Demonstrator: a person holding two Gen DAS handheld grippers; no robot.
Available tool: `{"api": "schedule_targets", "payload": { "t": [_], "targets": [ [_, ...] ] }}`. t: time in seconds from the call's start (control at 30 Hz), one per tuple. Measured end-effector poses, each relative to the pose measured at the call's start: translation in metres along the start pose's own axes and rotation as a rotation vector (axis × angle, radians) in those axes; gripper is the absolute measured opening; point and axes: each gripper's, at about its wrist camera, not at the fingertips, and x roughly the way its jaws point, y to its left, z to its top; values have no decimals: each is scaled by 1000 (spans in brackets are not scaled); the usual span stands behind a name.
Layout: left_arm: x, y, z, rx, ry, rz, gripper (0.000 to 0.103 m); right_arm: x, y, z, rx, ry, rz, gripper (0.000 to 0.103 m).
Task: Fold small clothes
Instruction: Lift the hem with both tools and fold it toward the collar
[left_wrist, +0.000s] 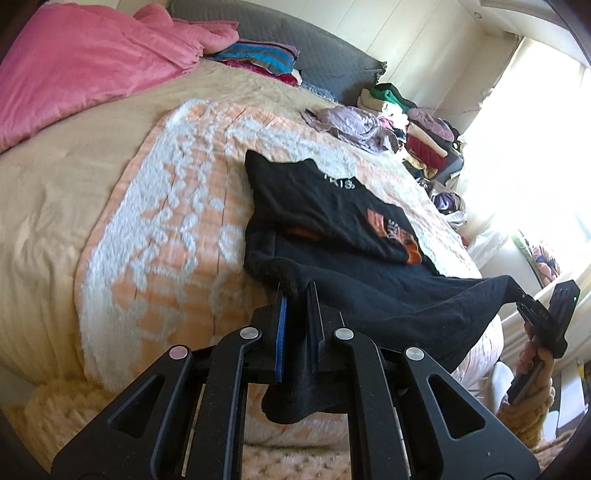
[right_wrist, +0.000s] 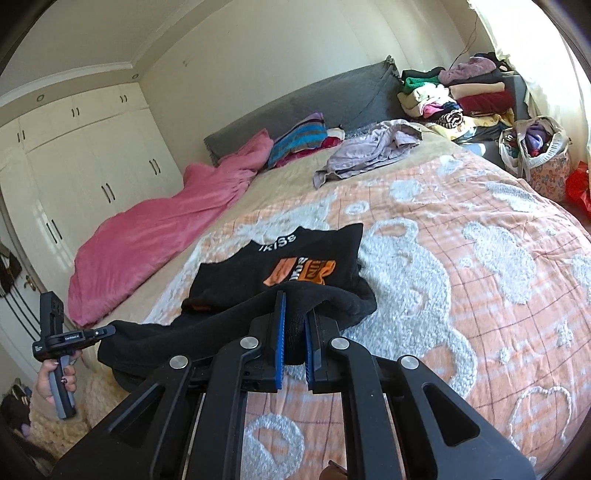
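**Both grippers clamped on the shirt hem**

1. Shirt position. We see the black shirt (right_wrist: 295, 258) lying on the bed (right_wrist: 461, 258), on the peach-and-white quilt (left_wrist: 166, 221). Its collar end, with white lettering and an orange print, lies flat on the quilt and points toward the grey headboard (right_wrist: 314, 99). The near edge is raised off the quilt and stretched between the two grippers.

2. Left gripper (left_wrist: 297, 291). Its fingers are closed on one corner of the raised edge. Black fabric is pinched between them, and a fold hangs down below the fingers. In the right wrist view this gripper appears at the left edge of the frame, held by a hand (right_wrist: 55, 380), with the cloth running from its tip.

3. Right gripper (right_wrist: 295, 306). Its fingers are closed on the other corner, with a thick bunch of fabric between the blue pads. In the left wrist view it appears at the far right, held by the other hand (left_wrist: 532, 362).

4. Surroundings. A pink blanket (left_wrist: 85, 66) lies on the far side of the bed. A lilac garment (right_wrist: 369, 151) lies crumpled near the headboard. A pile of clothes (right_wrist: 454, 96) stands beside the bed, well apart from the shirt.
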Motion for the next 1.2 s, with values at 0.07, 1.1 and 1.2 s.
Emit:
{"api": "schedule_targets", "payload": {
  "t": [0.07, 1.1, 1.2],
  "targets": [
    [0, -2, 8, 1, -10, -4, 3, 1, -2, 2, 7, -7, -4, 7],
    [34, -8, 79, 19, -74, 12, 3, 53, -6, 61, -10, -52, -59, 7],
    [41, -6, 84, 12, -78, 20, 3, 64, -9, 68, 2, -49, -63, 7]
  ]
}}
